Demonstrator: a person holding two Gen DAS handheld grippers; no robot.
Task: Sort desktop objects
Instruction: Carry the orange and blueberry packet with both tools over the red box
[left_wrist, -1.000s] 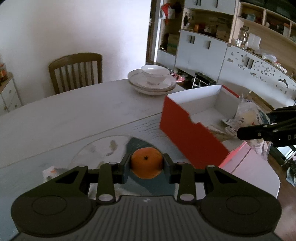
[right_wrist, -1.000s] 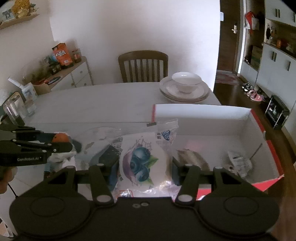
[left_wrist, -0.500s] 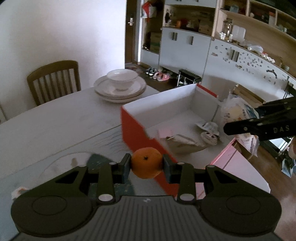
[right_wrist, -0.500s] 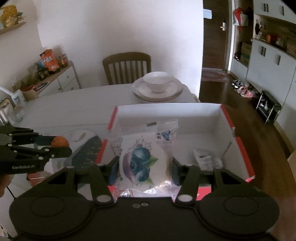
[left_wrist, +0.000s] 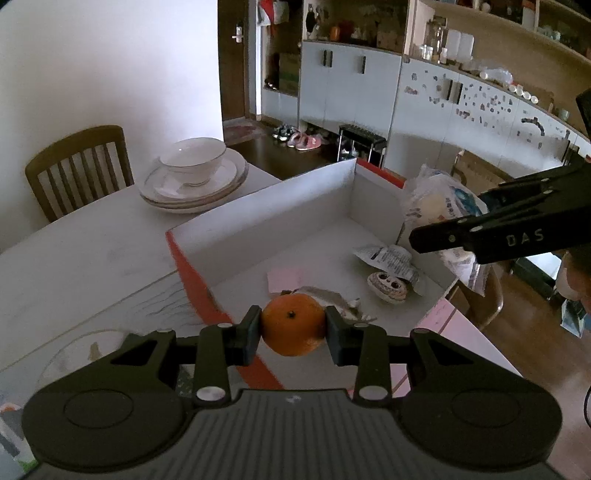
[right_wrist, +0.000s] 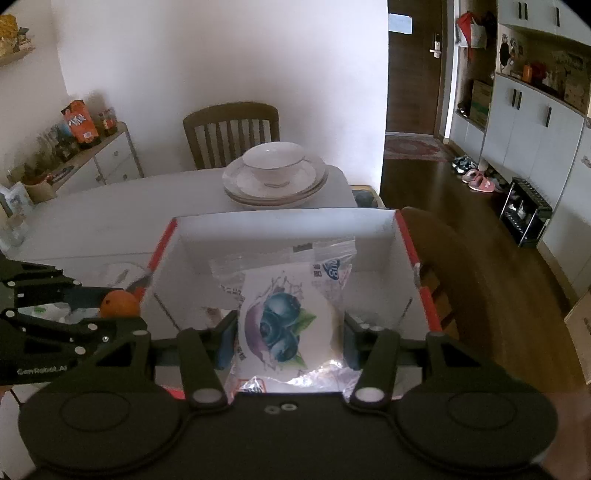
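While my left claw (left_wrist: 293, 328) is pinching a small round orange fruit (left_wrist: 293, 325) between both pads, it's hanging right over the near red edge of the red-sided cardboard box with a white inside (left_wrist: 314, 206), which sits on the pale wood-grain desk (left_wrist: 85, 258). My right claw (right_wrist: 288, 338) is clamped on a clear plastic snack bag with a blueberry picture (right_wrist: 286, 317), held above the near end of that same box (right_wrist: 391, 236).

Funny how different the two cams are. From the left one I can actually see the box floor: a crumpled white printed wrapper (left_wrist: 388, 256), a small round cookie-looking thing with two dark dots (left_wrist: 388, 288) just beside it, and a pale pink paper slip (left_wrist: 284, 278) behind the orange. The right cam gets almost none of that, the bag blocks most of the floor. But the right cam shows the left claw (right_wrist: 122, 312) from the side with the orange (right_wrist: 118, 302) at the box's left wall, plus a side cabinet cluttered with jars and packets (right_wrist: 92, 147).

Both cams catch the white bowl on stacked plates (left_wrist: 194, 173) and the brown wooden chair (left_wrist: 79, 158) at the far end of the desk.
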